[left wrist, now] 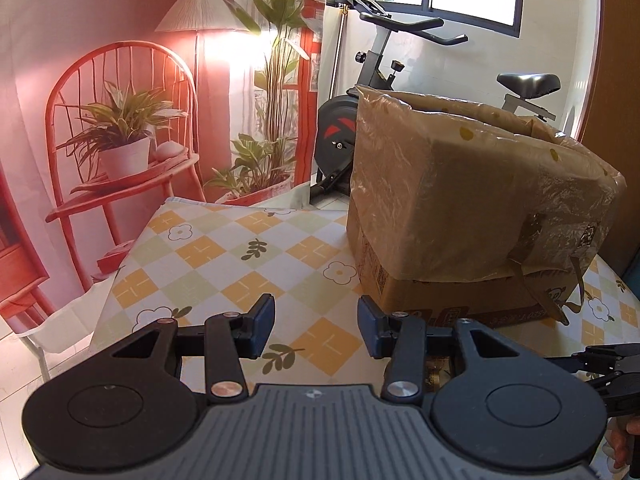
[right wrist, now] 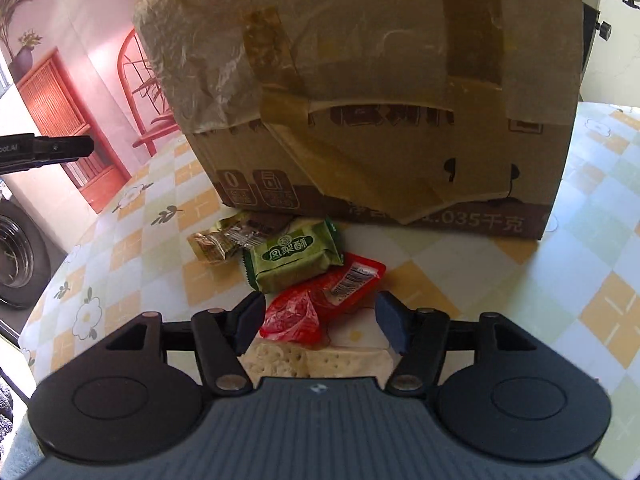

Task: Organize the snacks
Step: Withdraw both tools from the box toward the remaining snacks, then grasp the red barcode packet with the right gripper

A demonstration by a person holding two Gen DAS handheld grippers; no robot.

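Note:
A taped cardboard box (right wrist: 372, 92) stands on the checked tablecloth; in the left wrist view the box (left wrist: 460, 204) is at the right, open at the top. In front of it lie a green snack pack (right wrist: 296, 260), a red packet (right wrist: 324, 300), a small brown-gold wrapped snack (right wrist: 224, 240) and a pale lotus-root packet (right wrist: 316, 360). My right gripper (right wrist: 320, 322) is open, low over the table, its fingers on either side of the red packet's near end. My left gripper (left wrist: 316, 328) is open and empty over bare tablecloth, left of the box.
The table (left wrist: 208, 256) ends at the left and far edges. A printed backdrop with a red chair (left wrist: 120, 128) hangs behind, and an exercise bike (left wrist: 384, 68) stands beyond the box. The other gripper's tip (right wrist: 60, 148) shows at the left of the right wrist view.

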